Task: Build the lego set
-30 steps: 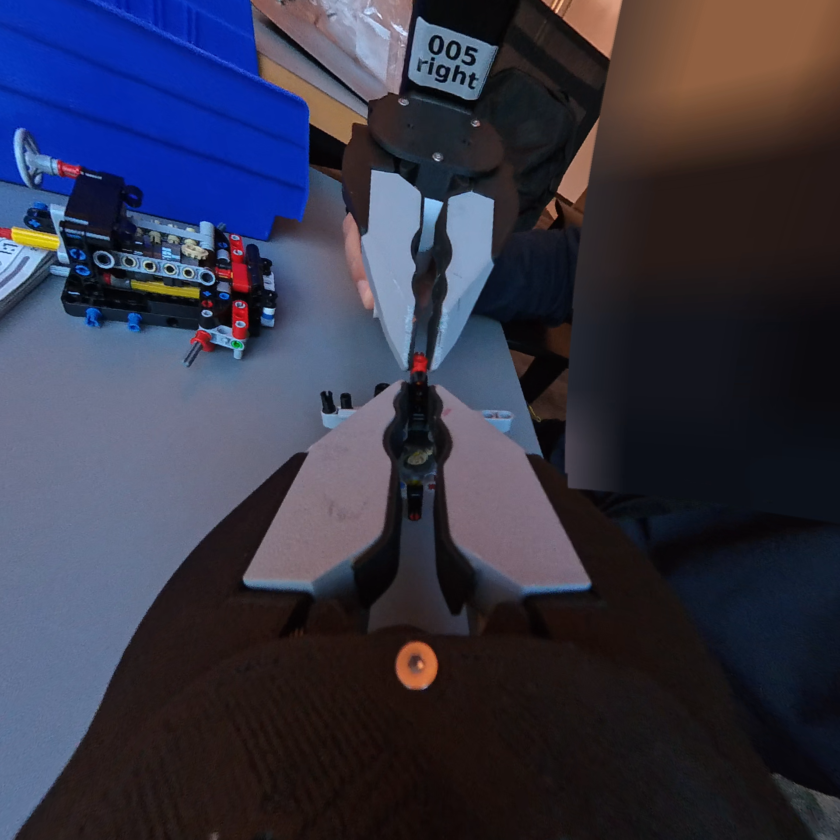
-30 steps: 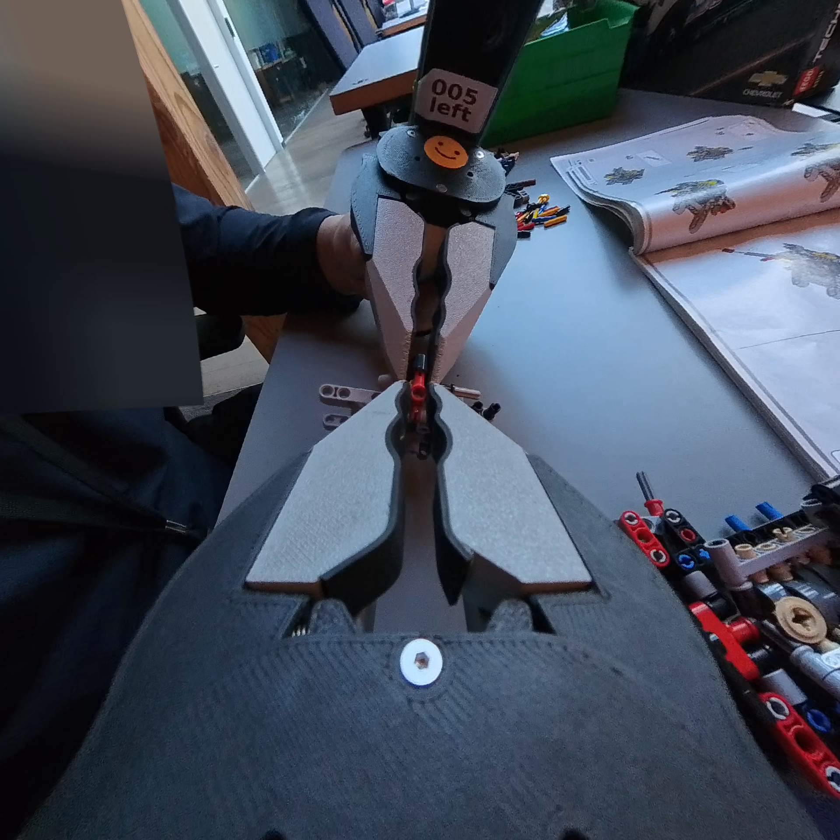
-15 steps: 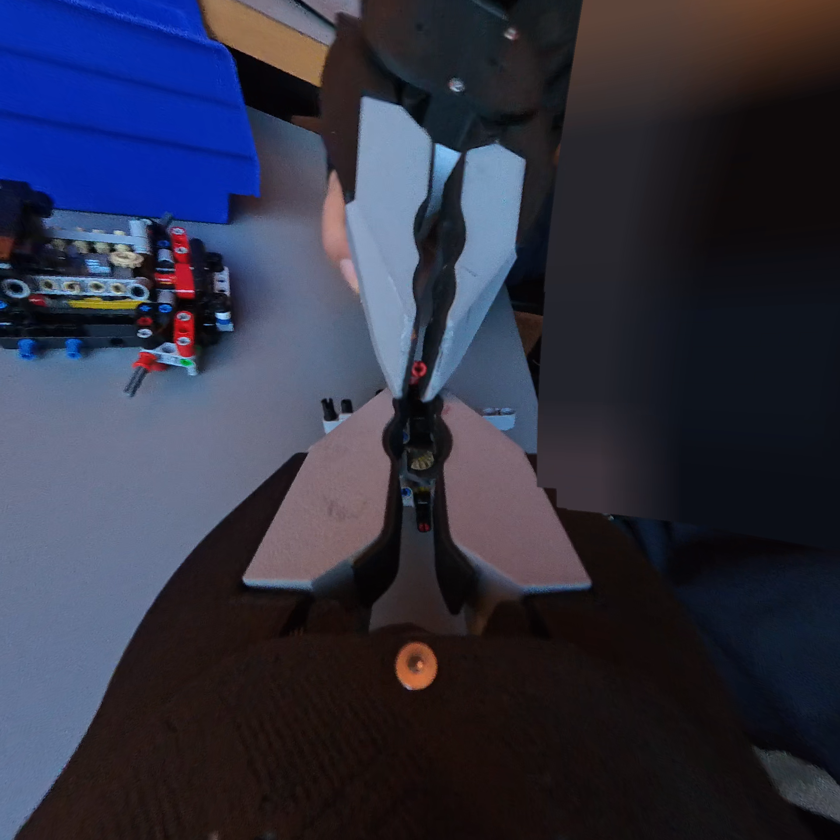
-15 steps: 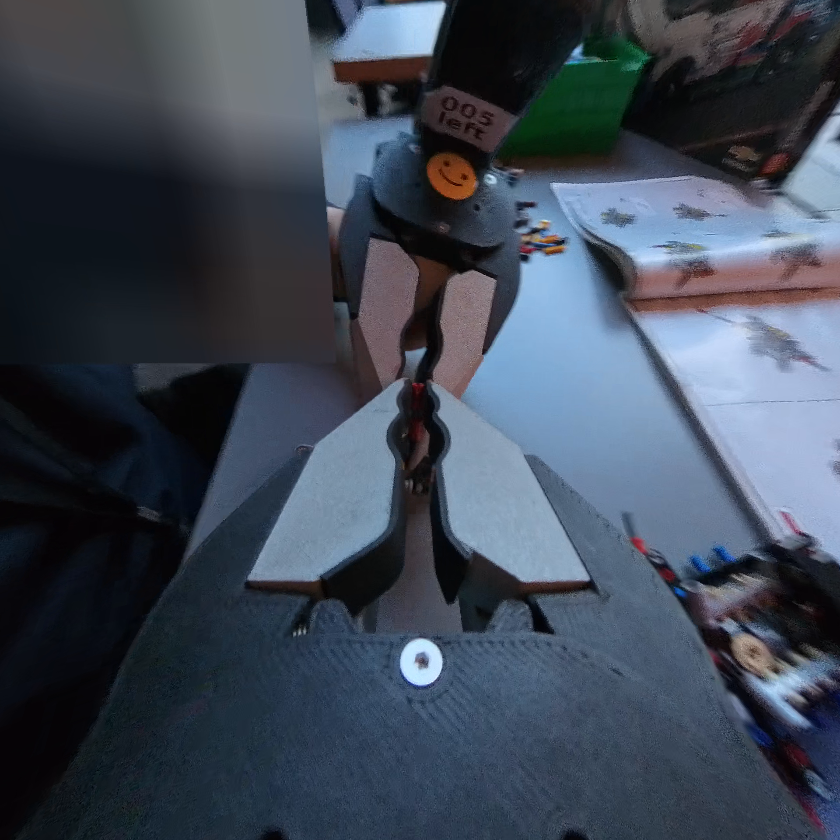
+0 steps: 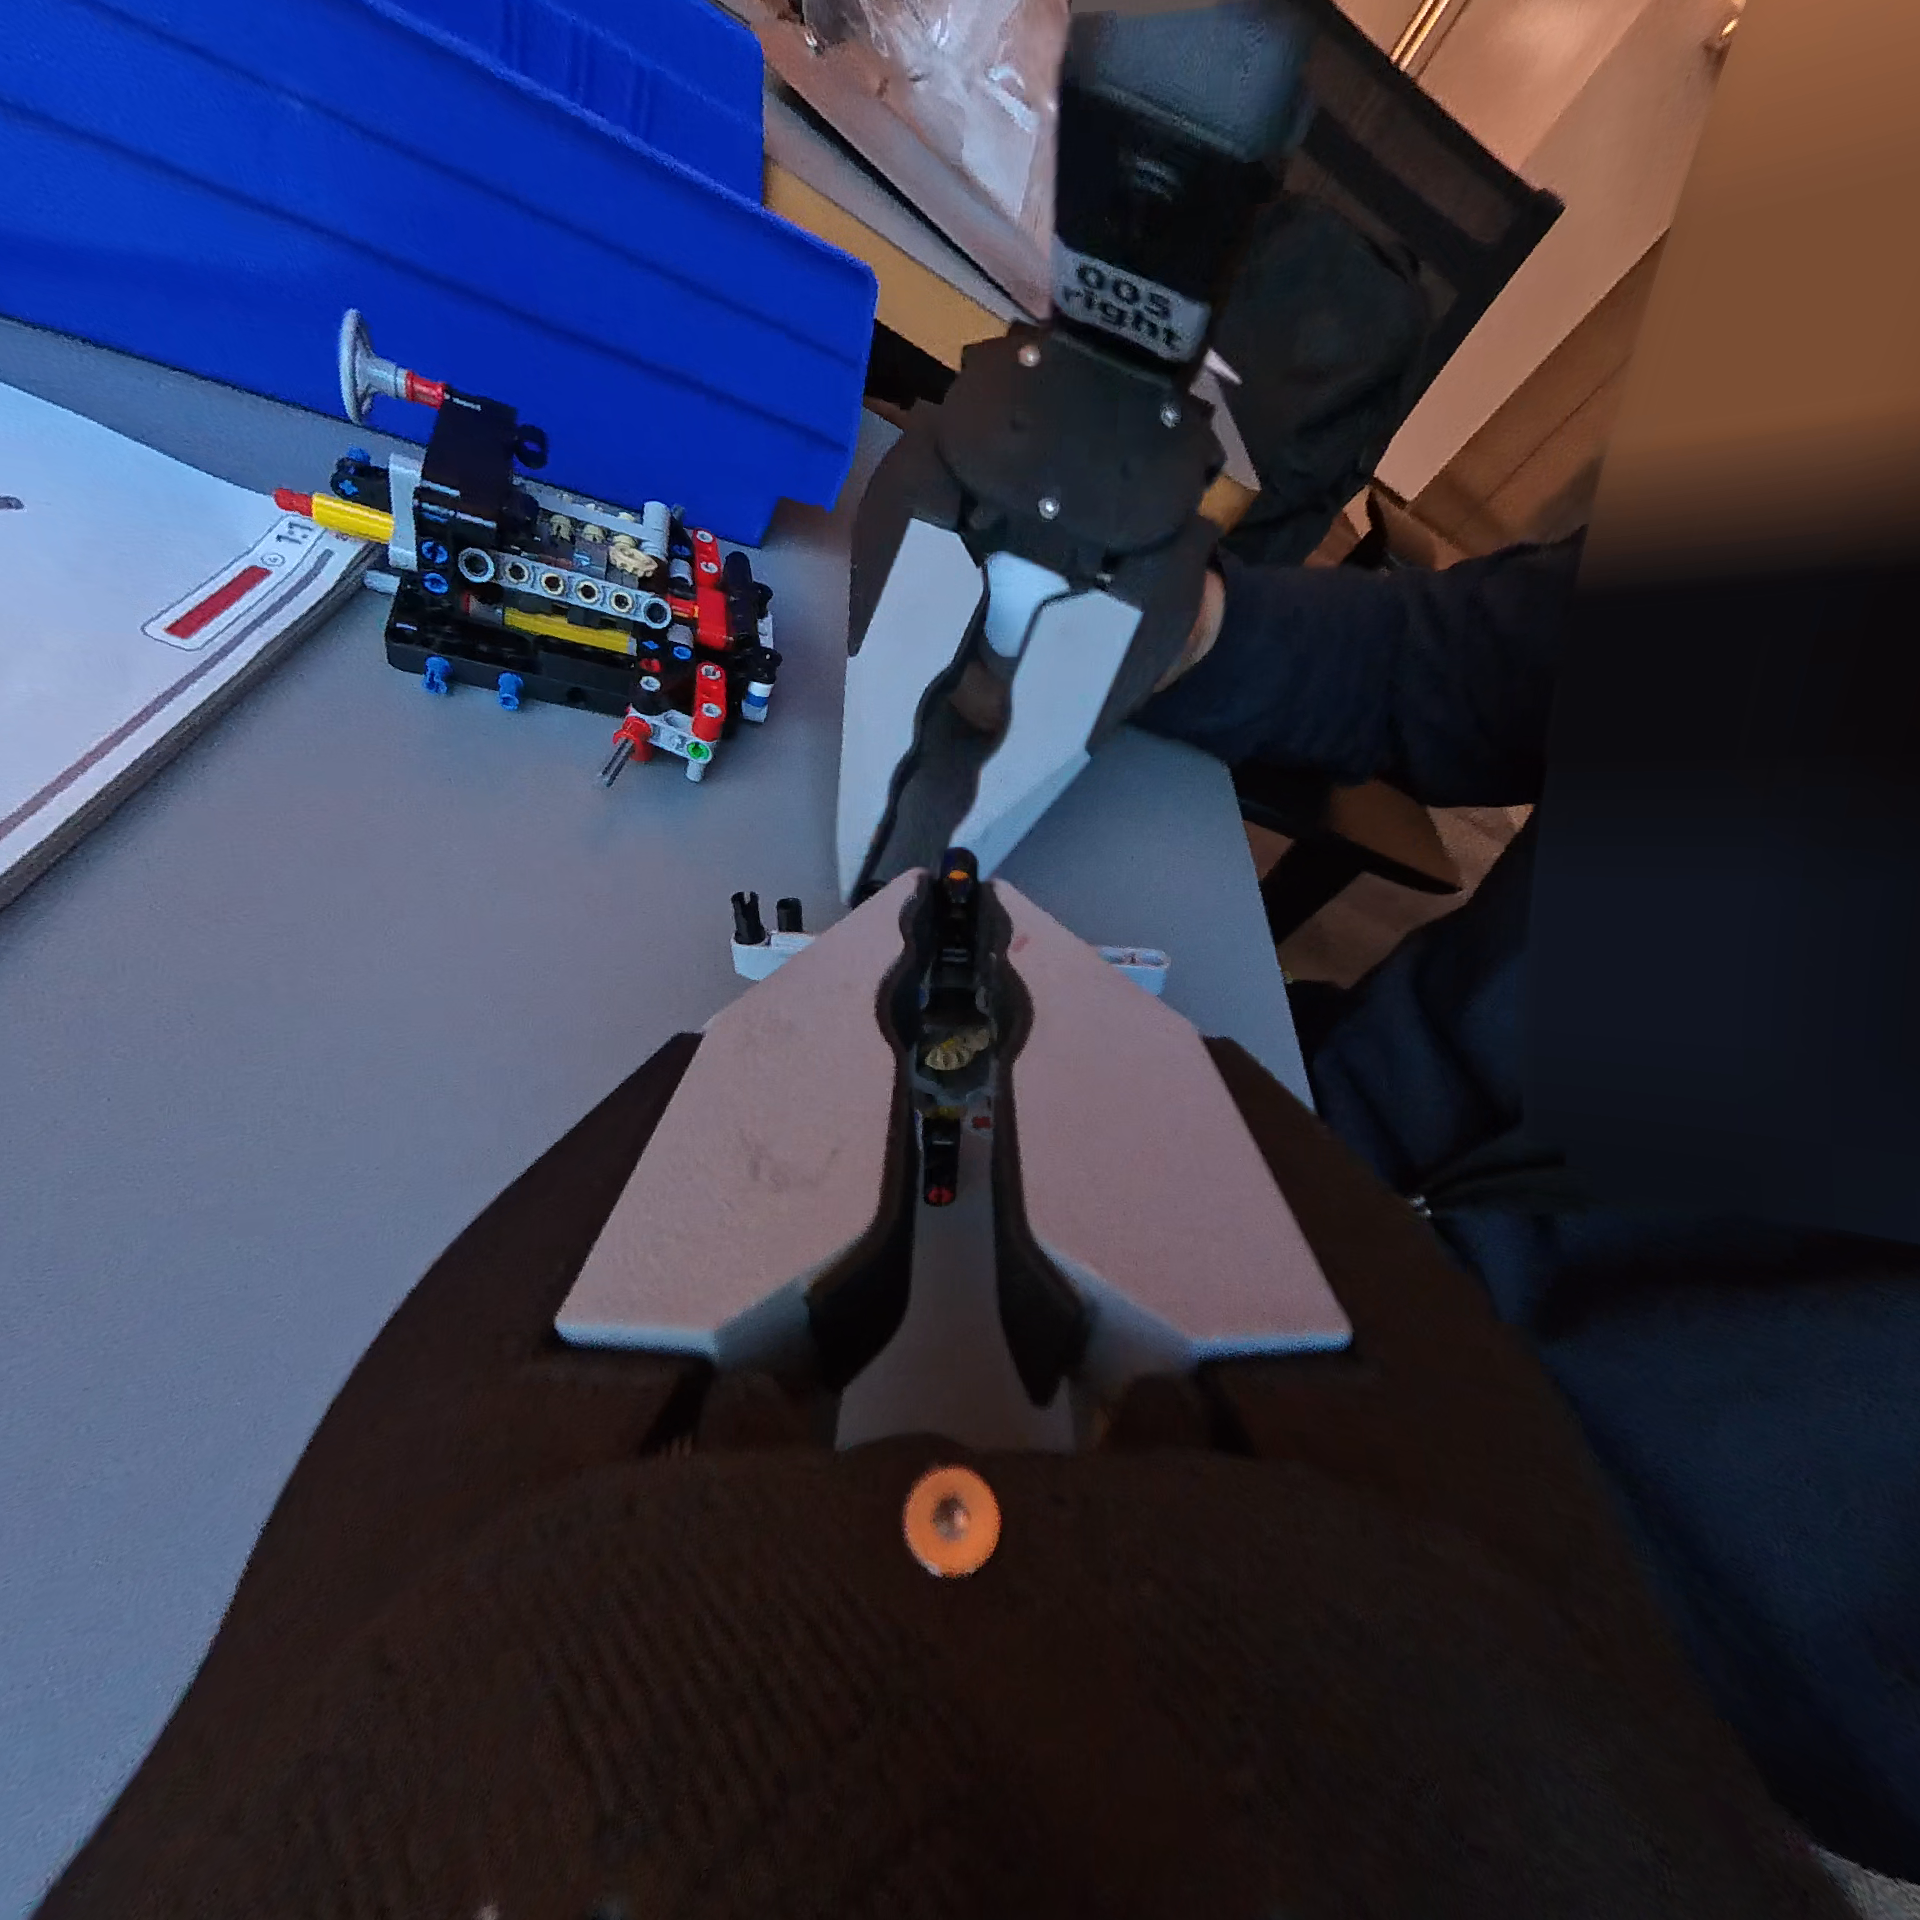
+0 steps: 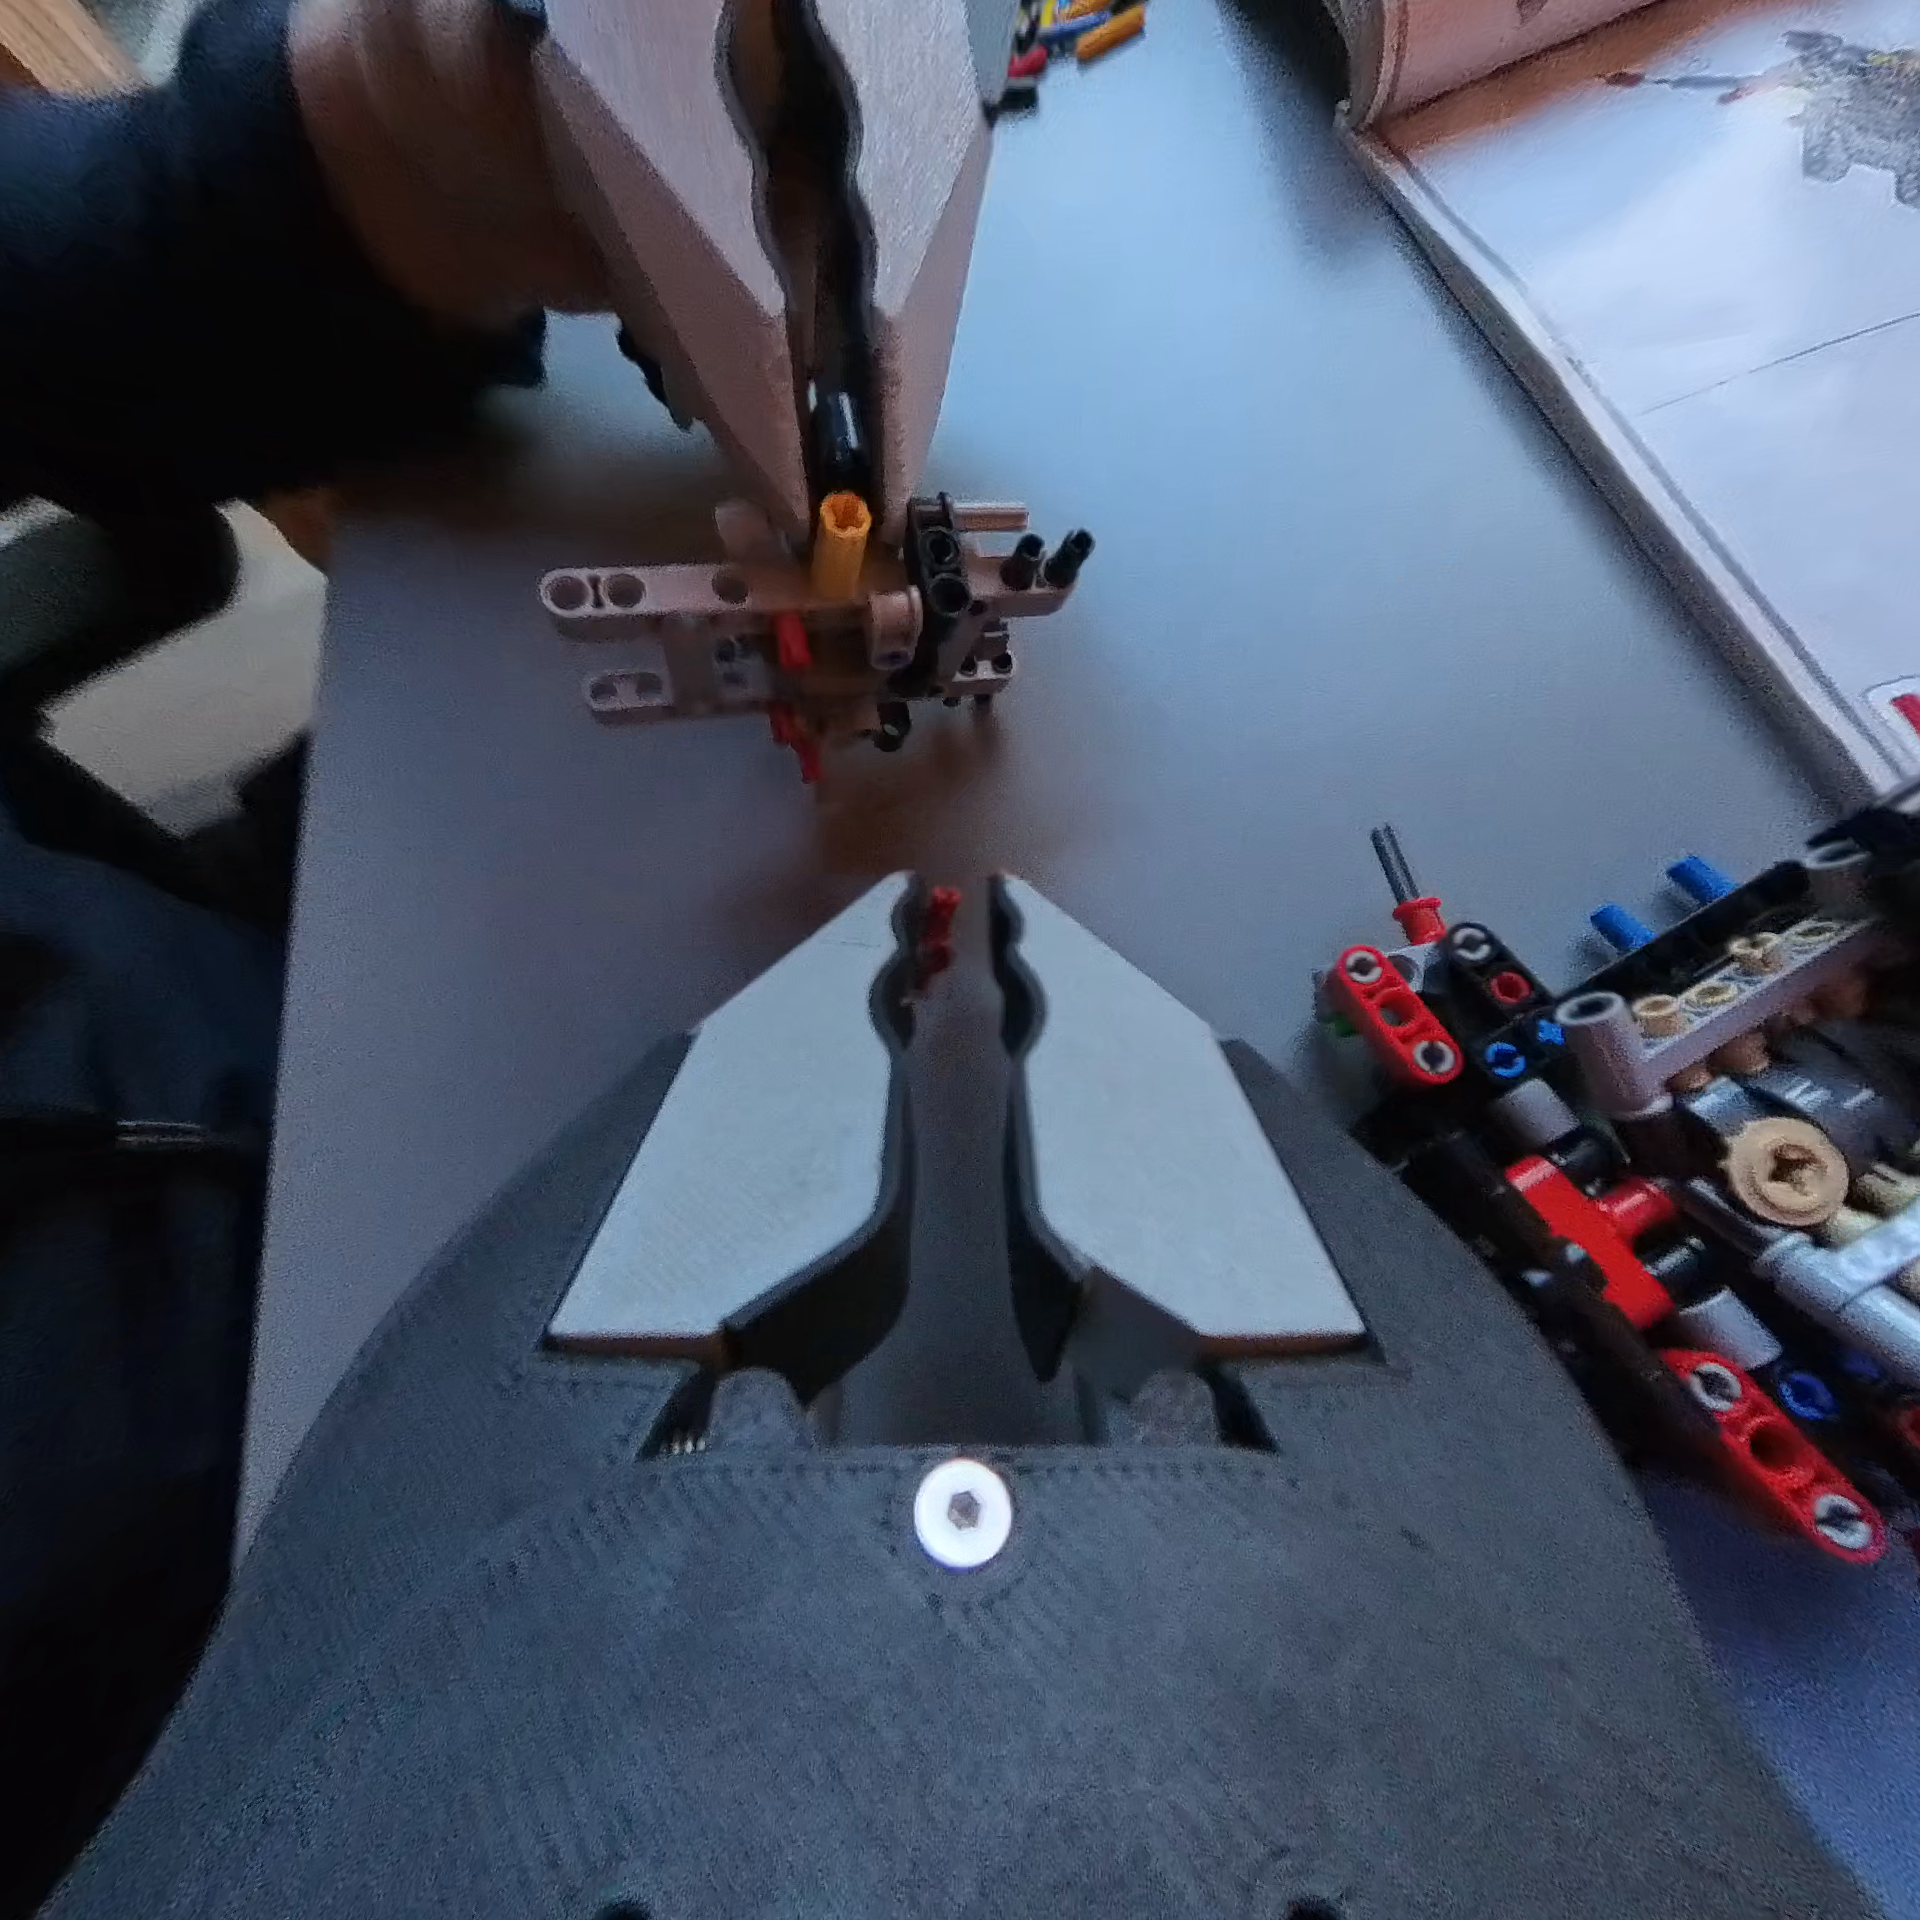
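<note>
The red pin (image 6: 940,925) sits between the fingers of the right hand-held gripper (image 6: 951,894), lying against one pad (image 6: 902,935) with a clear gap to the other, so this gripper is released rather than clamped on it. A second ago the same gripper was pinched on the pin, tip to tip with the left hand-held gripper (image 6: 844,509), right at the small assembly (image 6: 727,613). Now it has drawn back and is well apart from the assembly, and its jaws have parted. The pin has come away with it rather than staying in the assembly. The left hand-held gripper stays clenched on the top of the small assembly, a cluster of pale beams and black connectors, with an orange tube (image 6: 842,540) standing out just at its fingertips. Whether the assembly rests on the desk (image 6: 1299,520) or hangs just above it is hard to tell. To the right of the assembly, well apart from it, lies a larger build (image 6: 1662,1143) of black, red and grey parts. Beyond that, farther right of the assembly, an open booklet (image 6: 1714,260) lies flat on the desk. Behind the assembly a few loose pieces (image 6: 1081,31) are scattered.
</note>
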